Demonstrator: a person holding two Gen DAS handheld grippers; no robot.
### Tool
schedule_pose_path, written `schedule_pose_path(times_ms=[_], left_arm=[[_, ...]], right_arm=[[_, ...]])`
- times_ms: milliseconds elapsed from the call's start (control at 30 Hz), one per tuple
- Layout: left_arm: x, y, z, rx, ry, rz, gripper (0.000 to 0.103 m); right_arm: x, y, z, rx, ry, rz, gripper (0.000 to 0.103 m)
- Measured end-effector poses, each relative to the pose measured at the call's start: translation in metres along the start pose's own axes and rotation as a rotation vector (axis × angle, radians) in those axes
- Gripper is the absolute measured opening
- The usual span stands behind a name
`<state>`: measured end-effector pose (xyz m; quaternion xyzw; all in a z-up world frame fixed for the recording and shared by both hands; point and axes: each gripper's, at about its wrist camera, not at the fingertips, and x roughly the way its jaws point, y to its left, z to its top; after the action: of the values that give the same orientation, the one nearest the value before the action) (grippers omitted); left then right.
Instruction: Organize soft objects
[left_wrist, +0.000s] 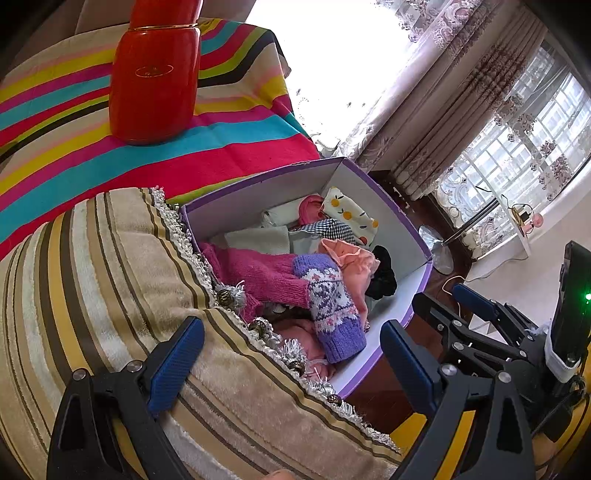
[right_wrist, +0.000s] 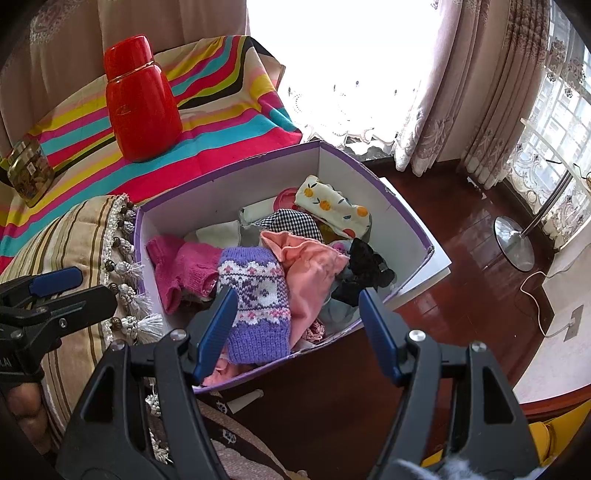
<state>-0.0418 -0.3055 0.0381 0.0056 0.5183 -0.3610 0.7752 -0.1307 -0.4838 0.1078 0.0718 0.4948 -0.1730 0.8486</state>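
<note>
Nearest in the left wrist view, the left gripper (left_wrist: 291, 354) is held with its fingers spread wide and nothing between the pads; below it the striped cushion (left_wrist: 92, 277) and the near end of the box (left_wrist: 258, 184) are seen. The right gripper (right_wrist: 299, 332) is likewise held apart, its blue pads clear of the clothes underneath, and nothing is pinched. Just under the right fingers, a purple knitted piece (right_wrist: 258, 295) is laid inside the box at its near end, touching a magenta knit (right_wrist: 184, 269) on one side and a peach cloth (right_wrist: 310, 266) on the other. A black item (right_wrist: 365, 269) is tucked against the box's right wall; what it is cannot be told. Further in, a checked cloth (right_wrist: 291, 221) and a white cloth with orange fruit (right_wrist: 332, 206) are piled toward the far corner. The box itself is set between the cushion and a dark wooden floor (right_wrist: 461, 251). Beyond it, a red flask (right_wrist: 140, 103) is stood upright on a striped cloth (right_wrist: 229, 122), with curtains (right_wrist: 480, 92) behind.
</note>
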Motion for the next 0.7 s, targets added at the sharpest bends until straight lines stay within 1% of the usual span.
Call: schedule_pose_path(times_ms=[700], left_arm=[[0.0007,0.0,0.0001,0.0,0.0,0.001,0.097]], right_arm=[[0.0024,-0.0009,-0.0021,0.006,0.009,0.002,0.071]])
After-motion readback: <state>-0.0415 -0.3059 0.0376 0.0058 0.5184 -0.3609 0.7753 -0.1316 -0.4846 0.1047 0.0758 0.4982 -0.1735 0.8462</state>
